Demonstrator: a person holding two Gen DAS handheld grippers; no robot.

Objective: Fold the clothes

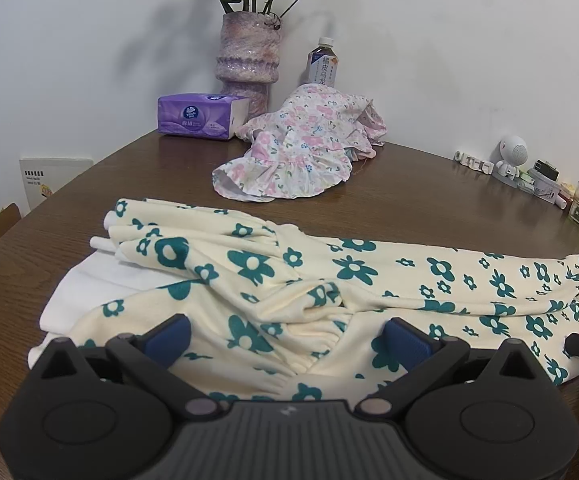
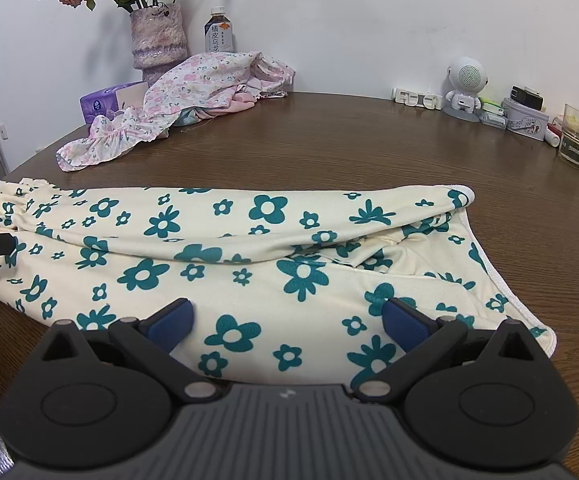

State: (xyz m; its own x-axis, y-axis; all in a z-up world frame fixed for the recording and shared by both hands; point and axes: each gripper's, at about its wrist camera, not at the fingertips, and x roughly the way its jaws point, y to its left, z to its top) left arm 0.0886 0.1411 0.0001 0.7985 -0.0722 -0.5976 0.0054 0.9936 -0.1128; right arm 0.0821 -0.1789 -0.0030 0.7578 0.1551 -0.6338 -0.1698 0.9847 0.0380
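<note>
A cream garment with teal flowers [image 1: 329, 292] lies spread across the near part of the brown table [image 1: 429, 196], bunched and creased at its middle. My left gripper [image 1: 287, 340] stands open just over its near edge, with nothing between the blue pads. In the right wrist view the same garment [image 2: 229, 248] lies flatter, and my right gripper [image 2: 285, 322] is open over its near edge too. A tip of the right gripper shows at the far right of the left view, and a tip of the left gripper at the far left of the right view. A pink floral garment [image 1: 297, 148] sits crumpled at the back.
At the back stand a purple vase with dried roses [image 1: 249, 64], a purple tissue pack [image 1: 201, 116] and a drink bottle [image 1: 323, 62]. A white robot-shaped speaker [image 2: 465, 88], a tin, a glass [image 2: 577, 136] and small items line the right wall edge.
</note>
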